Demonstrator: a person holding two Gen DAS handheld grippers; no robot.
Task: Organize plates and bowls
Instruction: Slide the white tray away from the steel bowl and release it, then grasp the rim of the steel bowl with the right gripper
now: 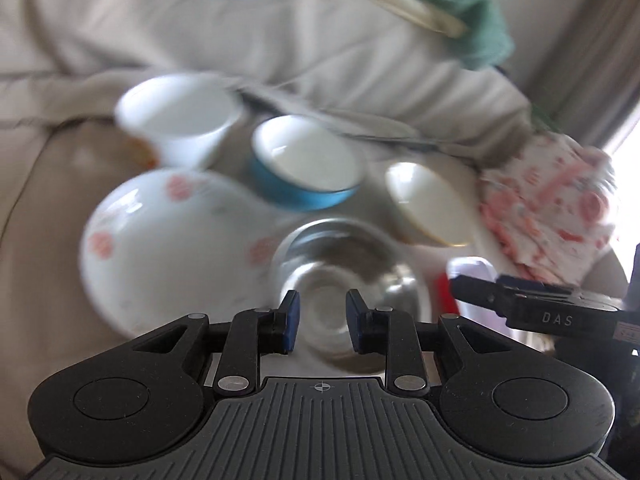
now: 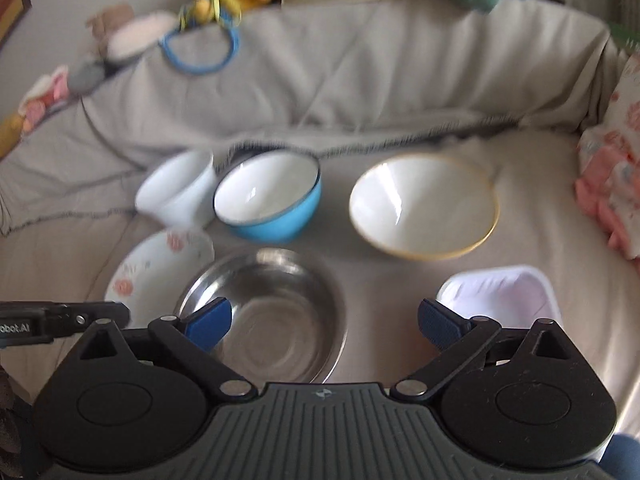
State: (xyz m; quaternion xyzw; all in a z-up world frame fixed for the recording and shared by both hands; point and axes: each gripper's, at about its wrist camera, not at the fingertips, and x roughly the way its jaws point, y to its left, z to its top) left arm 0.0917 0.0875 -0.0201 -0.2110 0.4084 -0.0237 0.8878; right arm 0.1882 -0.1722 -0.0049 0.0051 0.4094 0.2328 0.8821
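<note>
Both tools hang empty above the dishes: the left hand-held gripper (image 1: pixel 322 320) has its blue pads drawn fairly close with only air between them, and the right hand-held gripper (image 2: pixel 325 326) is spread wide, grasping nothing. Right under both sits the steel bowl (image 2: pixel 262 312), empty, near the front edge of the sofa seat (image 2: pixel 532 184) that carries everything. Touching it or just beside it on the left lies the floral plate (image 1: pixel 168 248), bare apart from its pink pattern. Behind the steel bowl, toward the back cushion, stands the blue bowl (image 2: pixel 268 200), white inside and empty, with a small white bowl (image 2: pixel 180 192) just beside it on its left, too blurred for me to be sure of its inside. Well to the right of the blue one is the wide gold-rimmed bowl (image 2: pixel 424 204), also empty. At the front right a white square dish (image 2: pixel 500 292) sits near the right tool; what it holds, if anything, I cannot make out. To my eye the sorting has hardly begun: every piece lies singly, nothing is nested or stacked, so all the bowls remain to be gathered and the plate set apart.
</note>
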